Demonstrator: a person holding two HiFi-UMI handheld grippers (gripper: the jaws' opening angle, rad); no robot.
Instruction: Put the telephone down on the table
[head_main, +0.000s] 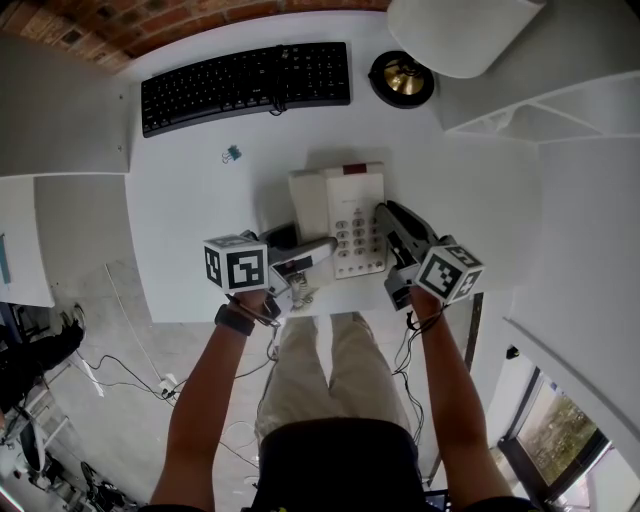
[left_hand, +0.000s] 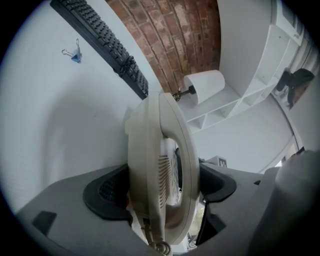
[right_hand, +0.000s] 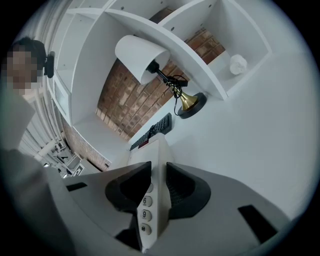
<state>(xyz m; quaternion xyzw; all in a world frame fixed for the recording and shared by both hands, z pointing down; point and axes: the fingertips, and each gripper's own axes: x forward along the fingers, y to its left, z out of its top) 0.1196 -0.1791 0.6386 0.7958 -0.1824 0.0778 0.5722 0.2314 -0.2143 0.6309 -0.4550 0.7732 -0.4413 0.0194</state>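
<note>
Left gripper (left_hand: 161, 191) clamped on the cream handset (left_hand: 160, 145), just beside the telephone (head_main: 338, 212), right gripper (right_hand: 157, 186) jaws closed on the telephone's keypad edge, telephone at the white table's (head_main: 190, 190) near edge, keyboard (head_main: 245, 85) beyond

On the table (head_main: 190, 200), keyboard (head_main: 245, 85) lies behind telephone (head_main: 340, 200).
</note>
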